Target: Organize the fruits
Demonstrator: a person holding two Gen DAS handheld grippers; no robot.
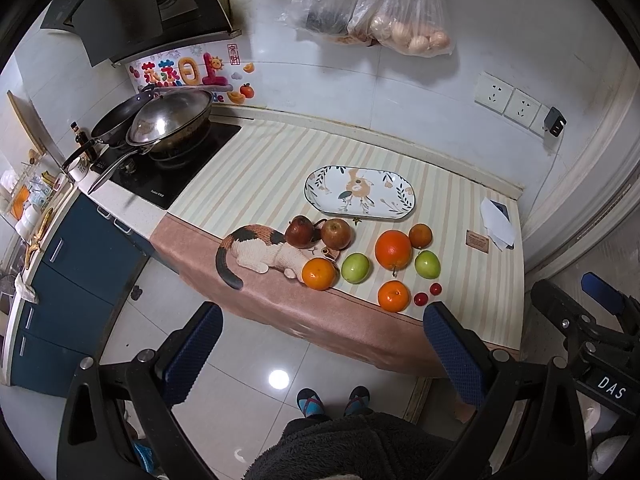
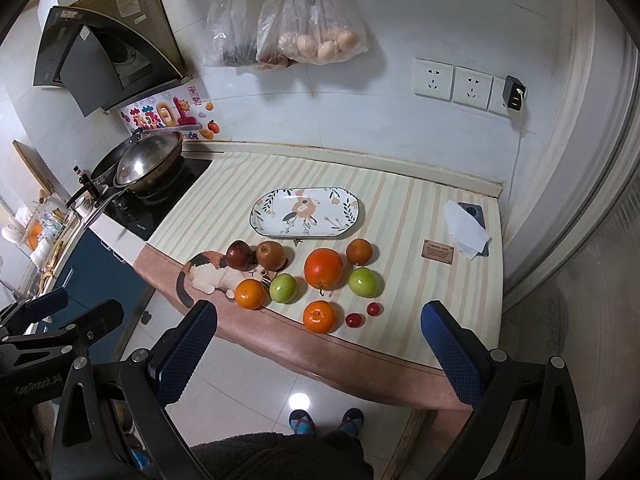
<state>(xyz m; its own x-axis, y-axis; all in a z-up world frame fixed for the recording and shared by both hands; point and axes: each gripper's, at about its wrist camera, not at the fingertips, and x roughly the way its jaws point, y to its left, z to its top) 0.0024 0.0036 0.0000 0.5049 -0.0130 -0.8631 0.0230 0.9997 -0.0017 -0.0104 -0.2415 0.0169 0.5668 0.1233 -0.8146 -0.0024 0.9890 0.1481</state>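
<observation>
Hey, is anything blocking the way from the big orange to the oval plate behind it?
Nothing visible does. The big orange sits just in front of the oval plate, with only bare striped cloth between them.

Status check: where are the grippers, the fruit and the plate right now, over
Left gripper and right gripper open, empty, short of the counter. Fruit loose on the striped cloth; plate bare behind it. Approach unobstructed.

Bright, sharp; floor glare, fisheye-warped edges
</observation>
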